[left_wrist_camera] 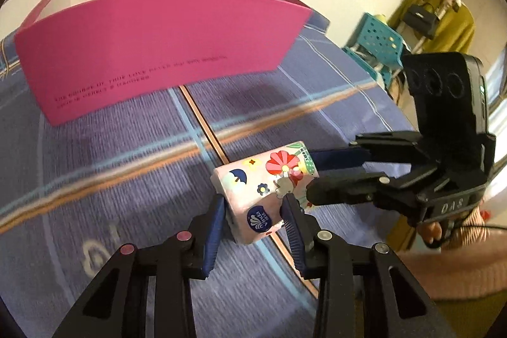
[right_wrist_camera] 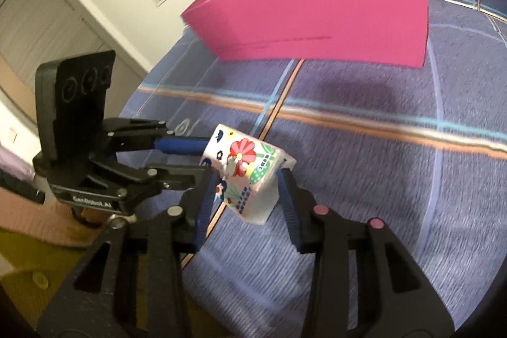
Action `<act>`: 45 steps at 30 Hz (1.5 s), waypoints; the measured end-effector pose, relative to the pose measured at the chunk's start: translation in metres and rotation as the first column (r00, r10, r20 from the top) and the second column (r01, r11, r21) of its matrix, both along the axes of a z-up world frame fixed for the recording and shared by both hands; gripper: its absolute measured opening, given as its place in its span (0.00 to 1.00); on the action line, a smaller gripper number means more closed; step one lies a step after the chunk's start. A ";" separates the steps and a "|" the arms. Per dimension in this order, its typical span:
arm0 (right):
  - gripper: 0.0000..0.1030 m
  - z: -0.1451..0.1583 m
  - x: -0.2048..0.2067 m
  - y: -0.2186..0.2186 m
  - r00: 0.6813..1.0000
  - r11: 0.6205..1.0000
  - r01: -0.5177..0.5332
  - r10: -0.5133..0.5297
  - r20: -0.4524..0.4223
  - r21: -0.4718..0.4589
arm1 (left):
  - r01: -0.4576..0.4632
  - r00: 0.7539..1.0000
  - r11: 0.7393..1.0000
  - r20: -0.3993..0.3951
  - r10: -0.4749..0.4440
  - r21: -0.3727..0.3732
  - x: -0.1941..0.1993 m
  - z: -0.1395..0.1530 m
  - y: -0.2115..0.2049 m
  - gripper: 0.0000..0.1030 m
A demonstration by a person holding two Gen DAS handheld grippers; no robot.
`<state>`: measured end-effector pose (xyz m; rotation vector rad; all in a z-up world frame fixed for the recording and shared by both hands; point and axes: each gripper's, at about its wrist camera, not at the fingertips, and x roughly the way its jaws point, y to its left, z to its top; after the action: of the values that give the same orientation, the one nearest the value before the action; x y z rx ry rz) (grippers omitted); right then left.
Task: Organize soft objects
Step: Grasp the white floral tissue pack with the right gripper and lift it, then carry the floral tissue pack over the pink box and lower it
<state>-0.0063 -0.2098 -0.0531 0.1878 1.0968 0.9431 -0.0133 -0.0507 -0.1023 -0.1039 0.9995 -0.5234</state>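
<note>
A soft tissue pack [left_wrist_camera: 264,189] with flower and umbrella prints is held above the purple striped cloth. My left gripper [left_wrist_camera: 253,211] is shut on its near end. My right gripper [left_wrist_camera: 312,168] comes in from the right and is shut on the far end. In the right wrist view the same pack [right_wrist_camera: 247,173] sits between my right gripper's [right_wrist_camera: 247,182] blue pads, with the left gripper [right_wrist_camera: 202,156] clamping it from the left. A pink open box [left_wrist_camera: 158,49] stands behind, also seen in the right wrist view [right_wrist_camera: 320,18]. A dark object lies inside it, mostly hidden.
The purple cloth [left_wrist_camera: 111,167] with orange and blue stripes covers the surface. A teal perforated stool [left_wrist_camera: 377,43] and hanging yellow clothes [left_wrist_camera: 443,18] stand off the right edge. A door [right_wrist_camera: 47,21] is at the left in the right wrist view.
</note>
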 end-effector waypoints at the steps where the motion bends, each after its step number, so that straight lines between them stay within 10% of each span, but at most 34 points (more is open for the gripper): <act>1: 0.42 -0.001 0.005 0.001 1.000 1.000 0.015 -0.015 0.008 -0.006 | -0.007 1.000 1.000 -0.005 0.007 -0.001 0.004 -0.001 -0.001 0.36; 45: 0.39 0.040 0.027 -0.003 0.985 0.992 0.120 -0.123 0.118 0.036 | -0.068 0.992 0.998 0.106 0.066 0.014 0.027 0.041 0.002 0.36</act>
<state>0.0205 -0.2124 -0.0126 0.2163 0.9510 0.8505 0.0138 -0.0491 -0.0617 -0.0927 0.8944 -0.4544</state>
